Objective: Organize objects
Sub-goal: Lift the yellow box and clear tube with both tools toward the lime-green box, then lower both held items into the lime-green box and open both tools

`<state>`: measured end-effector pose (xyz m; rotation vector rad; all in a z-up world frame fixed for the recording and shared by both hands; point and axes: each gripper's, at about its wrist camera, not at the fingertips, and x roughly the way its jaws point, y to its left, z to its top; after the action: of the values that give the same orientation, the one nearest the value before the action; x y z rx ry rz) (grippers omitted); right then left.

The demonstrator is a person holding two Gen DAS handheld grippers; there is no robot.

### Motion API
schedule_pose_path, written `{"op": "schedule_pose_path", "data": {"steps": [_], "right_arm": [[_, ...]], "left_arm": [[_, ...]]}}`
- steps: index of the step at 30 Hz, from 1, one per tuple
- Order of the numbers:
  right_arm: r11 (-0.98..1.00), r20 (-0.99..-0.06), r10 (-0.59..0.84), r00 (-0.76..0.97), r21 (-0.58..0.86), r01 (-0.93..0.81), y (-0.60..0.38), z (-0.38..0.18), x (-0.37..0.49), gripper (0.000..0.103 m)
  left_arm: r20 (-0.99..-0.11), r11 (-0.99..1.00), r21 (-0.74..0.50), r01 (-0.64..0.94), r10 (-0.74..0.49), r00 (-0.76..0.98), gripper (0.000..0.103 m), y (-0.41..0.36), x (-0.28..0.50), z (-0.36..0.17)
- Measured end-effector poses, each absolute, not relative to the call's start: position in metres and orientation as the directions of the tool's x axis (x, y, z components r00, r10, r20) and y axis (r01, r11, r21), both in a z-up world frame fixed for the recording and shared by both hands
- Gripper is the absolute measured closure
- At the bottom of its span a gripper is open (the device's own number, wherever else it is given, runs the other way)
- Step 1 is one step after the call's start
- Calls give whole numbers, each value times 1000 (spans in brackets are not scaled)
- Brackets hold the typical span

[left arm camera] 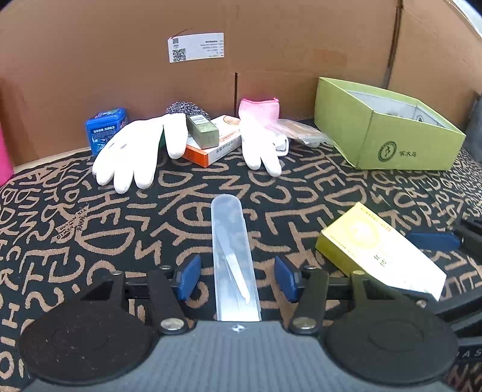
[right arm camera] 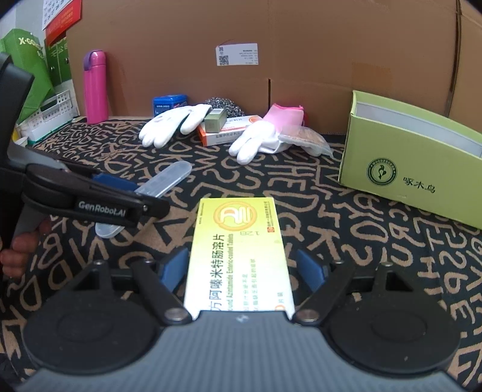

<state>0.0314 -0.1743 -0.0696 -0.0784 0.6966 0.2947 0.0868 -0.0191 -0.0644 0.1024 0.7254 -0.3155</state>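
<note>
Between my left gripper's [left arm camera: 238, 279] parted pads lies the clear plastic case [left arm camera: 233, 259], untouched. My right gripper [right arm camera: 242, 268] stands open around the yellow medicine box [right arm camera: 238, 250].

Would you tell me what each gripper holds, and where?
Nothing: the left gripper straddles the clear case, the right gripper the yellow box, pads apart.

**A makeshift home or office corner walled with cardboard**

A letter-patterned cloth [right arm camera: 301, 193] covers the surface, backed by a big cardboard sheet [right arm camera: 301, 45] with a shipping label. Left of the cardboard stand a pink flask [right arm camera: 95, 87], a white desk organiser [right arm camera: 51, 111] and a wall calendar [right arm camera: 61, 15].
</note>
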Motion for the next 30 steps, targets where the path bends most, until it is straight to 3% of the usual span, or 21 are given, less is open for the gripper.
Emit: {"op": "schedule_pose_path", "data": {"steps": [2,3,4,7,8,9,11,19,30], "right_arm": [[956,-642,243,727,31,-292,-175,-70,33,24],[956,-643,244,726,34,-291,-174,-71,34,24],[956,-645,247,723,39,-291,-174,-72,35,24],[956,-642,247,726,39,-291,-171,-78,36,27],[958,-633,237,737,25,-287,-169,-79,34,35],[958,-627,236,742,22,-286,-169,-78,34,37],[959,-624,243,743,37,-282,-171,-77,32,37],[966,-578,258,774,136,-220,-207,-64,9,37],[994,-432,101,896,79,-74,-280,-7,12,37]], "left_arm": [[-662,948,-8,319,-244,709,50,-20,86,-65],[-661,949,-1,316,-238,712,56,-20,84,-65],[-661,949,-1,317,-238,711,69,-20,84,-64],[-663,950,-11,313,-241,709,70,-19,83,-63],[-658,950,-2,313,-237,714,70,-21,83,-64],[-654,949,12,314,-230,721,70,-23,83,-65],[-650,945,44,323,-219,728,74,-29,83,-65],[-649,931,-39,362,-299,700,75,-41,67,-49],[-489,841,-111,530,-510,708,75,-114,81,33]]}}
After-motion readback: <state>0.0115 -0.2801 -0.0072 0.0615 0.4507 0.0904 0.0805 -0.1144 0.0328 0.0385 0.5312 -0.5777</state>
